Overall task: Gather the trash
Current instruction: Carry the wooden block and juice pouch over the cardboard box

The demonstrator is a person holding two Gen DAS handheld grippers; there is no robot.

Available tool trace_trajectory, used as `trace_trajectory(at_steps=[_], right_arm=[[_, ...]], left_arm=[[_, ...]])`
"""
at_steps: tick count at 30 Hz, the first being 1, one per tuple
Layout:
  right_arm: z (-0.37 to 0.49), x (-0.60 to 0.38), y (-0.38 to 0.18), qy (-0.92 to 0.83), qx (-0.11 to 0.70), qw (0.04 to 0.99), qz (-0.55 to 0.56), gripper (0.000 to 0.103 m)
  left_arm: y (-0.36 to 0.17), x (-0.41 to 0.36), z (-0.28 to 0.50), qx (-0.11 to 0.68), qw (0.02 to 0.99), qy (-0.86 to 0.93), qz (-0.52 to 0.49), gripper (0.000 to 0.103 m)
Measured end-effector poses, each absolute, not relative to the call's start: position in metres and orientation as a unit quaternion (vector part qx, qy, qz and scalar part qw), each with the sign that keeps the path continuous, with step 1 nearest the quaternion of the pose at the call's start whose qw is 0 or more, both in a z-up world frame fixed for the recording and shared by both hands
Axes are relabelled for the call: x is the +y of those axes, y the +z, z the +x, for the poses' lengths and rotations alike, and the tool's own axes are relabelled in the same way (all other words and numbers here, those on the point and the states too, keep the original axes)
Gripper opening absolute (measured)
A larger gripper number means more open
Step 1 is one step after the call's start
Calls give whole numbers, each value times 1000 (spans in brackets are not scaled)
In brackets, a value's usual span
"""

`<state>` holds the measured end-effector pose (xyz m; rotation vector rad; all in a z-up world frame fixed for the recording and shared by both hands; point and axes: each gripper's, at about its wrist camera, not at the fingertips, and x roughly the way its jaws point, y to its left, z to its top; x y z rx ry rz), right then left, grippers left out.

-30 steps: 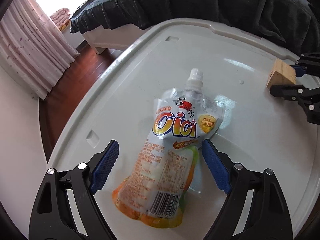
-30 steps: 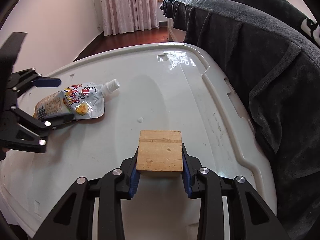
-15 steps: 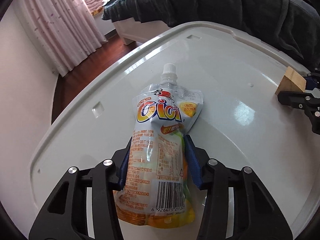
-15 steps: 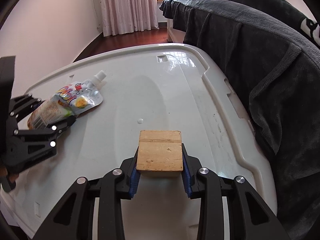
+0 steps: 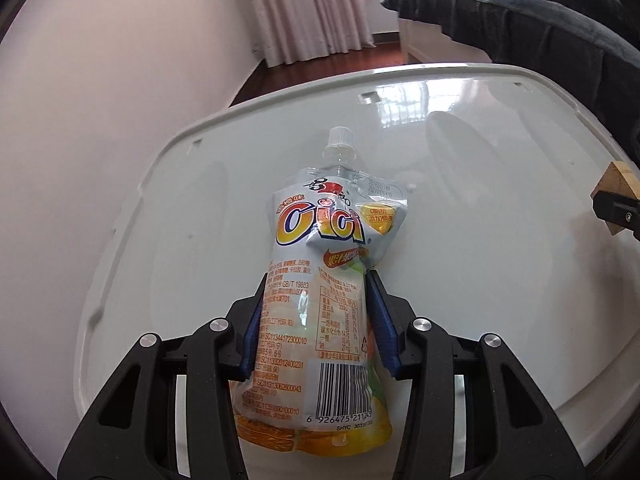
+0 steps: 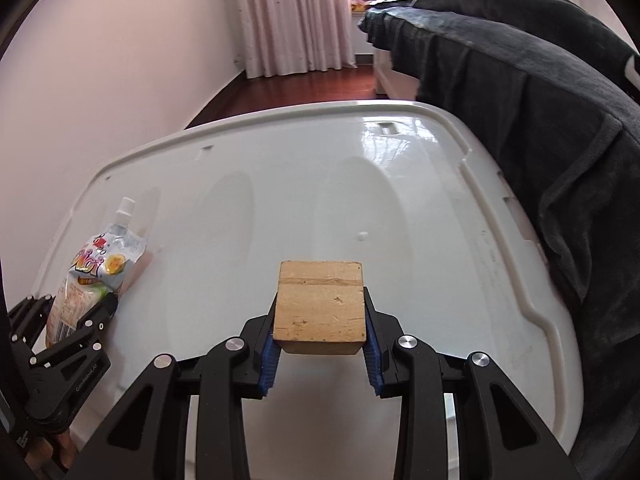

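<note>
A silver and orange drink pouch [image 5: 324, 280] with a white cap lies lengthwise between my left gripper's [image 5: 316, 312] blue pads, which are shut on its lower half; it is held just over the white plastic lid [image 5: 480, 280]. The pouch also shows in the right wrist view [image 6: 96, 272], at far left. My right gripper [image 6: 320, 324] is shut on a wooden block [image 6: 322, 306], held above the lid [image 6: 360, 208]. The block's corner shows in the left wrist view [image 5: 618, 182] at the right edge.
A dark blanket [image 6: 540, 120] drapes over the bed along the lid's right and far side. A white wall [image 5: 100, 140] runs close on the left. Pink curtains [image 6: 288, 12] and a wood floor [image 6: 304, 88] lie beyond the lid.
My left gripper closed from open onto the pouch and swung it round toward the wall side, cap pointing away. The right gripper kept hold of the block without moving.
</note>
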<state>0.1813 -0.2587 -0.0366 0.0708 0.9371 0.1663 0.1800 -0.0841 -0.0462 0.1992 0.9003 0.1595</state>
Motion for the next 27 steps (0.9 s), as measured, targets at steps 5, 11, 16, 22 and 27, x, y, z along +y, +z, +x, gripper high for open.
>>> trace_trajectory(at_steps=[5,11,16,22,27], right_arm=[[154,-237,-42,98,451,887,-1,35],[130,-221,-47,90,444,891,-37,35],[116,-219,-38,95,428,898,-30,35],[108,-216,-32,98,418,903,-28,35],[108,-223,-31,90,414,905,-17,35]], left_arm=[[-43,-65,150,425,897,106,59,44],[-39,-53,130,421,898,123,39,43],[-32,-45,119,406,904,128,26,42],[-24,-47,112,387,913,124,31,42],[-20,-49,110,381,916,121,29,42]])
